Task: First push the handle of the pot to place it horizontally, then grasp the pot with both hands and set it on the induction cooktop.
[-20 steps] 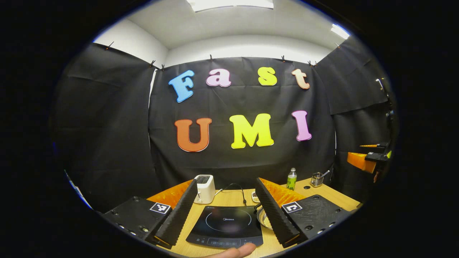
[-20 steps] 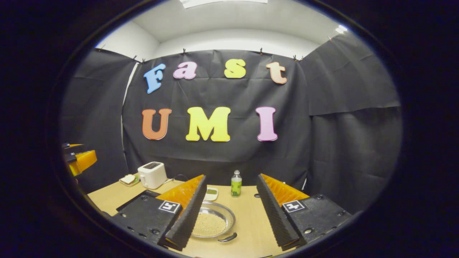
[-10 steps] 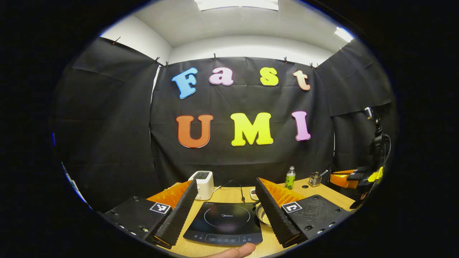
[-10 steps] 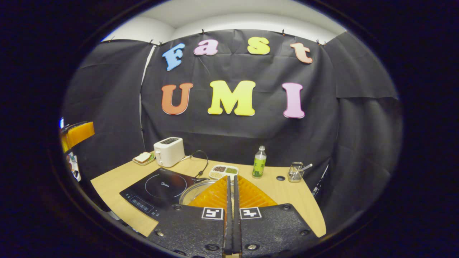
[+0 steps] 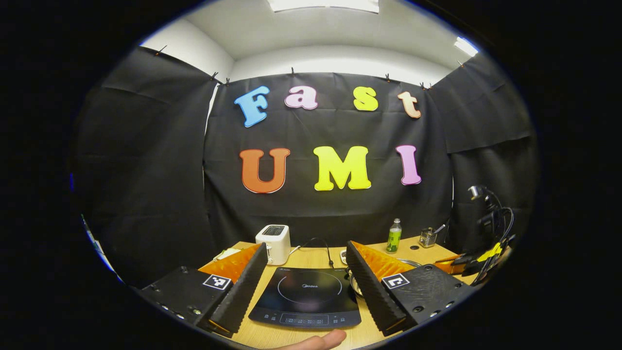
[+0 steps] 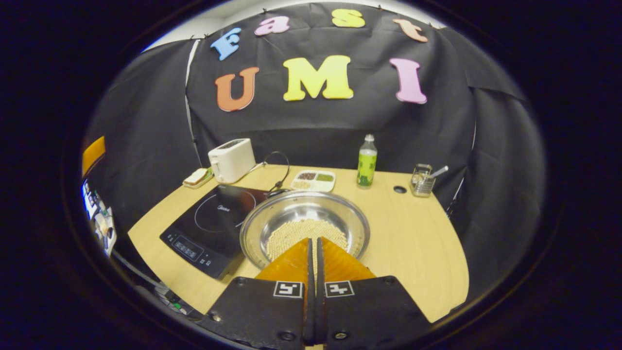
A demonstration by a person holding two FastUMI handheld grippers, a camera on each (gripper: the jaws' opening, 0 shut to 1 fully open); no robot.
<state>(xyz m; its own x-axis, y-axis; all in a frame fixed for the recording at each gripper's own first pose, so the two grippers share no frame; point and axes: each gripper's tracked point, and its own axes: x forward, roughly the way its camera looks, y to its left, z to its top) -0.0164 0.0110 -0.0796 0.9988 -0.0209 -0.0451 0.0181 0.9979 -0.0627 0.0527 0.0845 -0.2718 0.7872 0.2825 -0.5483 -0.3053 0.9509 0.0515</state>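
A: Where is the pot found?

B: It is seen on the table, just right of the cooktop, its rim touching or overlapping that edge; which cannot be told. Pale grains are held in its bowl.

A: And the tongs?

B: The right gripper is pressed together with nothing between the fingers, poised directly over the pot's near rim. The left gripper is spread wide, with the cooktop framed between its fingers; the pot is glimpsed beside its right finger.

A: Which way is the handle laid?

B: That cannot be told: the near rim is covered by the right gripper's fingers. The push is judged to fall to the right gripper, since it is nearer the pot.

A: And afterwards?

B: A short carry leftward is expected, the cooktop lying just beside.
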